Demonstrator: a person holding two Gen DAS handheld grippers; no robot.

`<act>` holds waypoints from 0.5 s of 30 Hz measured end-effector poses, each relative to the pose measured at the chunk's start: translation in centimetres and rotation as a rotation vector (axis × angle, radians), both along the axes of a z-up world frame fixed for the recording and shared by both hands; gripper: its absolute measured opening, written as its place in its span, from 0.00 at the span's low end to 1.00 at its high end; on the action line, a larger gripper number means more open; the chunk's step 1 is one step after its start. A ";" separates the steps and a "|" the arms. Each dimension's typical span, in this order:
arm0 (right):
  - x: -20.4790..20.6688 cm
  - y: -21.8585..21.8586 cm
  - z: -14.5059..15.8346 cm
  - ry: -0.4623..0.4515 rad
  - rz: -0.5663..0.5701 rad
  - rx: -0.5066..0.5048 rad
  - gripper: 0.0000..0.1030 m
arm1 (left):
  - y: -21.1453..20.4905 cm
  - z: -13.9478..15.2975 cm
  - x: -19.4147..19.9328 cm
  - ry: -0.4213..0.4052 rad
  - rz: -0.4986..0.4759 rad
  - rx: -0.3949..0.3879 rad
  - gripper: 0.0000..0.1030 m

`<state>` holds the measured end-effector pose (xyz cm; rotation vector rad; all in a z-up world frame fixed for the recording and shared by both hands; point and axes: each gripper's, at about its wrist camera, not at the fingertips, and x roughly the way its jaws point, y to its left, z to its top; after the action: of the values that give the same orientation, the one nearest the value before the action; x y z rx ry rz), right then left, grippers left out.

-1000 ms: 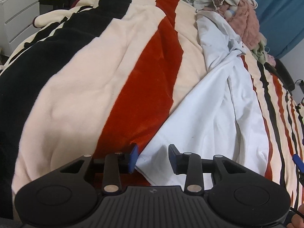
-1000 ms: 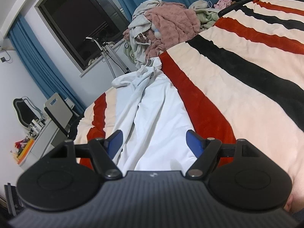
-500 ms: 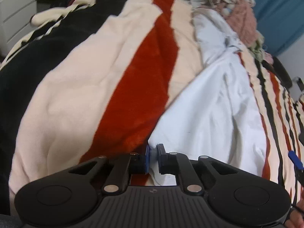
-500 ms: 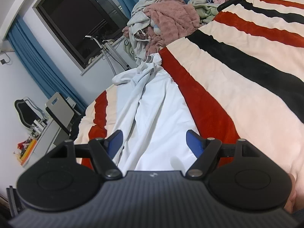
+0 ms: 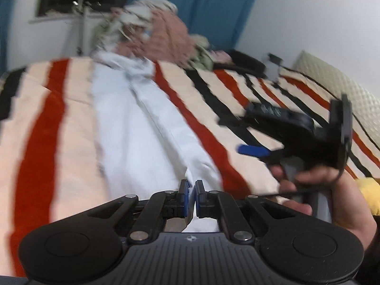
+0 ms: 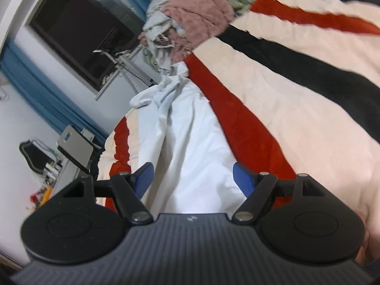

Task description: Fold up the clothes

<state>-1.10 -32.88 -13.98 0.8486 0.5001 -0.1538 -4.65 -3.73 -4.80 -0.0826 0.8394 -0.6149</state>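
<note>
- The white garment (image 5: 142,128) lies stretched lengthwise on the striped blanket (image 5: 42,142), running from the near edge toward the pile of clothes (image 5: 156,30) at the far end of the bed.
- It looks thin, light and limp; it likely sags and slides on the fleece, so it is best taken at hems or corners, not in the middle.
- The left gripper (image 5: 192,196) has its jaws nearly together, pinching the near edge of the garment between the blue pads.
- The right gripper (image 6: 192,178) hangs over the near end of the garment with its jaws spread wide and nothing between them; in the left view it sits in a hand (image 5: 315,190) above the blanket.
- A matching grip on the near hem's other corner seems the sensible spot for the right one.
- Hard to make out: the left view is smeared by motion, so the exact fold of cloth in the jaws is unclear.
- The far end of the garment is bunched, and whether it has sleeves or legs cannot be told; the near hem is hidden behind both gripper bodies.
</note>
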 end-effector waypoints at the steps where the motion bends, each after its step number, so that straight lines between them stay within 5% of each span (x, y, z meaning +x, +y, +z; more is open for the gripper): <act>1: -0.2 -0.6 -0.1 0.004 -0.010 0.022 0.74 | -0.7 -0.5 0.1 0.016 -0.014 0.001 0.06; 7: -0.1 -1.8 -1.2 0.042 0.010 0.110 0.74 | -5.0 -3.5 0.7 0.111 -0.098 0.005 0.14; 9: 0.4 -1.8 -2.1 0.070 0.037 0.150 0.74 | -5.6 -4.2 1.2 0.150 -0.114 -0.010 0.41; 15: 1.9 -1.4 -4.4 0.189 0.021 0.208 0.73 | 1.0 -3.5 3.6 0.210 0.015 -0.189 0.67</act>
<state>0.81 -34.26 -18.38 1.0369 0.7110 -0.1654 -1.10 -2.76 -8.27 -0.3297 0.9805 -0.6787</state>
